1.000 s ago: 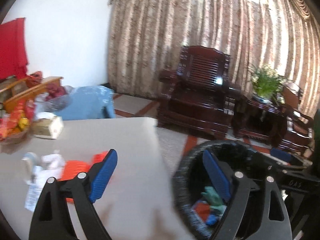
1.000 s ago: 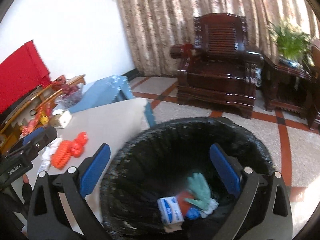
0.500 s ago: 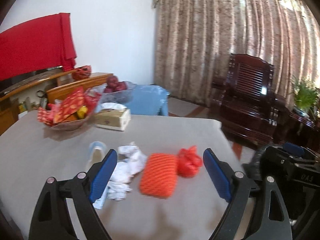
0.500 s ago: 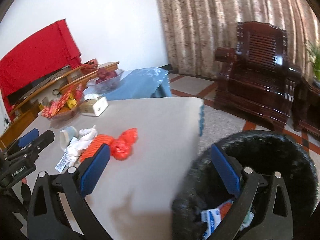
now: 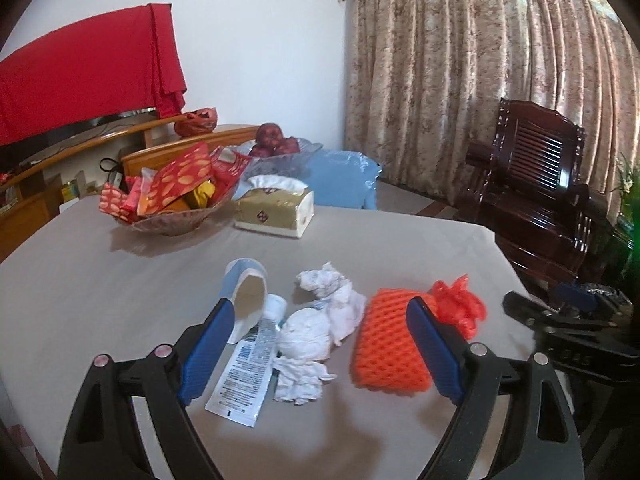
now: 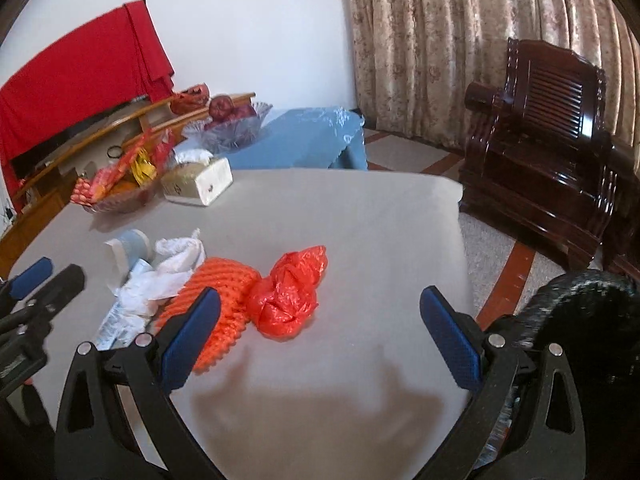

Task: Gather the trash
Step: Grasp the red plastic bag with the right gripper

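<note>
Both your grippers, left gripper (image 5: 316,344) and right gripper (image 6: 320,336), gape empty | tissues (image 5: 316,328), foam net (image 5: 390,344), red bag (image 6: 290,292) left | bin (image 6: 580,320) awaits.

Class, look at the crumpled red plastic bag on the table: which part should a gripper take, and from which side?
Grip the red plastic bag across its bunched middle, coming from above on its bare-table side. It lies crumpled and soft, touching the orange foam net on its other side, so that approach probably avoids catching the net.

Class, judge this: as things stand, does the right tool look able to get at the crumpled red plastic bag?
Probably yes. The right tool is open and empty, and the red plastic bag lies ahead with nothing between, though it touches the orange foam net.
</note>
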The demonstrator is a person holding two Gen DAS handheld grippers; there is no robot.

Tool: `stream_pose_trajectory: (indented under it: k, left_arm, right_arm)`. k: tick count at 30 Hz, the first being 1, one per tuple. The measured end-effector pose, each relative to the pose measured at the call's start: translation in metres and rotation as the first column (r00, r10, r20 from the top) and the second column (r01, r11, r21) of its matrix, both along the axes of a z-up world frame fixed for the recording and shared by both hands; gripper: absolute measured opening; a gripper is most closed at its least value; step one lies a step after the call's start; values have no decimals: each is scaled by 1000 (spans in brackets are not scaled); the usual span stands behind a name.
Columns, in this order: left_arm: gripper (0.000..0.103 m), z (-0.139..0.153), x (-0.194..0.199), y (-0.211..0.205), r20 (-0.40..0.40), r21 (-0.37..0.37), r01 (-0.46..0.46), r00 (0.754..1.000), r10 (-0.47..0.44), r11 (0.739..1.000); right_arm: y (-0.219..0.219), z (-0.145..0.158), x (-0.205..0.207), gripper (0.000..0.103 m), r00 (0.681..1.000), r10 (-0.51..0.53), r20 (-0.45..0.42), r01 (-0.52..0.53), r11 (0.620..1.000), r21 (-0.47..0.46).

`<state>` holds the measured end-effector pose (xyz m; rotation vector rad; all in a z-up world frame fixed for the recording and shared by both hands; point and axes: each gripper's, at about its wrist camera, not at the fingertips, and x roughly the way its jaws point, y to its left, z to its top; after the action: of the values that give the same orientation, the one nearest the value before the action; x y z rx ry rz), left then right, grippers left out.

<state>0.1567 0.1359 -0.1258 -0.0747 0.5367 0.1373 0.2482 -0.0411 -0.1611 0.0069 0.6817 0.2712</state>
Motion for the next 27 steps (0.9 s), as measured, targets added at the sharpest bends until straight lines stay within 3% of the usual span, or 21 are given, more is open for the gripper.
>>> stream_pose_trajectory:
  k: [3, 8, 13, 18, 21, 27]
  left_arm:
    - [86, -7, 5, 5, -10, -2, -11, 1000, 11, 1000]
    - [86, -14, 14, 10, -26, -1, -21, 999, 21, 1000]
    - [86, -17, 19, 15, -32, -8, -26, 999, 26, 1000]
    - [86, -19, 21, 16, -38, -11, -25, 999, 25, 1000]
    - [86, -21, 21, 15, -44, -12, -23, 999, 22, 1000]
    - [86, -23, 24, 7, -49, -18, -4, 999, 3, 1000]
  right_arm:
    - [12, -14, 14, 96, 1000, 9, -28, -10, 1000, -20]
    - [27, -29, 31, 83, 996, 34, -77, -37, 999, -33]
    - [33, -39, 44, 79, 992, 46, -117, -51, 998, -39]
    - [39, -47, 52, 65, 982, 88, -165, -93, 995, -20]
    - [43, -50, 53, 45, 972, 134, -192, -135, 991, 8]
    - [34, -41, 41, 38, 973, 148, -176, -142, 989, 47]
